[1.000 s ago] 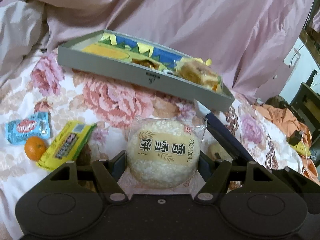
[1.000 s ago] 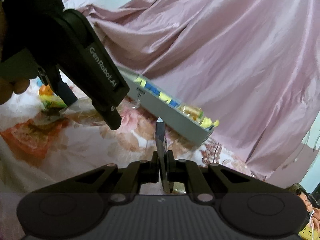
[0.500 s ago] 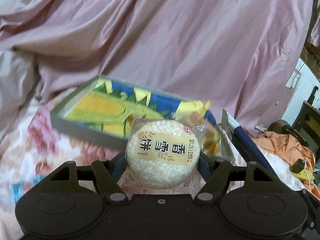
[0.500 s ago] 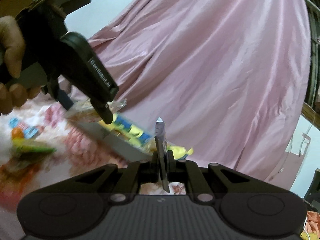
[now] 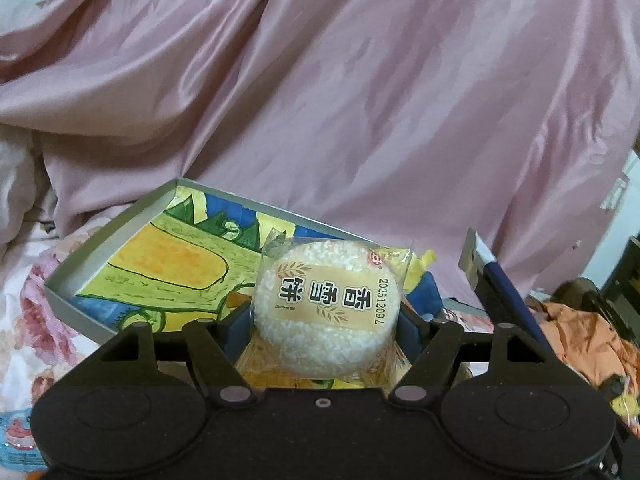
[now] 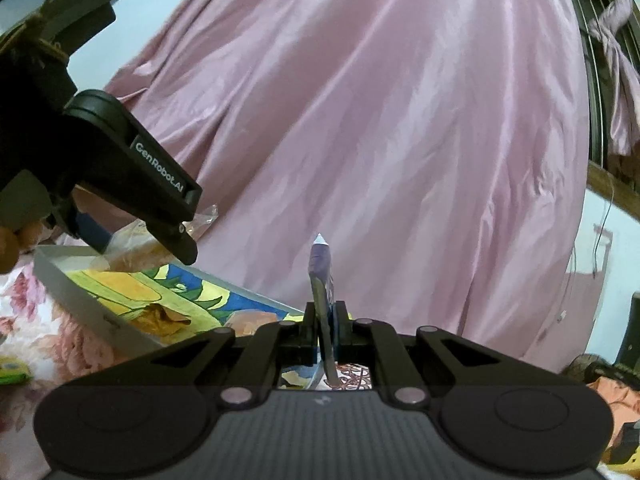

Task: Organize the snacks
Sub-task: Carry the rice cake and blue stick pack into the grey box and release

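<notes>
Blue packet (image 5: 16, 438): one, at the lower left edge of the left view, on the floral bed cover (image 5: 24, 312); only a corner shows.
Green packet (image 6: 12, 372): one, at the left edge of the right view, flat on the bed cover.
Box (image 5: 68, 280): one shallow grey tray with a painted yellow, green and blue floor, lying on the bed; its long axis runs from near left to far right in both views.
Snacks in box: one wrapped brown piece (image 6: 160, 316) on the painted floor, one more clear-wrapped pastry (image 6: 248, 320) just right of it, partly hidden.
Left tongs (image 5: 324, 320): half-wide, pads pressing both sides of the rice cake, over the box.
Rice cake (image 5: 326, 308): one, round, in clear wrap, flat face towards the camera, label band running across with print upside down; no long axis of its own.
Right tongs (image 6: 322, 328): closed tight on the card.
Card (image 6: 320, 276): one thin, dark flat piece held edge-on, long axis pointing away from the camera and upward, pale tip highest; right of the box.
Curtain (image 5: 360, 100): pink satin, filling the background.
</notes>
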Motion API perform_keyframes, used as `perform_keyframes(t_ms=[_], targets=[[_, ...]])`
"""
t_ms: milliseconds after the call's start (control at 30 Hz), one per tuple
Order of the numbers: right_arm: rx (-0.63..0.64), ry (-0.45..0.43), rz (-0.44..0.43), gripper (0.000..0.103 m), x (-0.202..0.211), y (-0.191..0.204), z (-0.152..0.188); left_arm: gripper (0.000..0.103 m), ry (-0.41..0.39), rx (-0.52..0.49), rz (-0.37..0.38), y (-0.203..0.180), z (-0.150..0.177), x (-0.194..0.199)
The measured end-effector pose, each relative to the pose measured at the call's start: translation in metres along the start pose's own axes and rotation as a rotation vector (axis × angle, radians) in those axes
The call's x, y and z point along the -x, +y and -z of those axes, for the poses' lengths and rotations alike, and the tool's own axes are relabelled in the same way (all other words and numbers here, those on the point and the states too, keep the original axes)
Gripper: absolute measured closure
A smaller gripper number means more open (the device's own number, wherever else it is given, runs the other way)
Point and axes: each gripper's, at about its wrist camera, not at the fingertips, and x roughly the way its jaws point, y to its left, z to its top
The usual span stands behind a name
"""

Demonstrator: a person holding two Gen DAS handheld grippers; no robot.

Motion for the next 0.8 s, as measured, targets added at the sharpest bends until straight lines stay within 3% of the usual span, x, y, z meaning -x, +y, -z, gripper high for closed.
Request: perform_keyframes(t_ms=[233,800], targets=[[-0.043,0.032,-0.042,0.095,-0.022,-0.004,0.0,0.029,0.036,0.041,-0.035,0.002,0.002,-0.026],[-0.144,0.149,-0.077,0.093,-0.049,-0.009,0.015,0.028,0.087,0.023,-0.058,0.006,0.018,-0.051]])
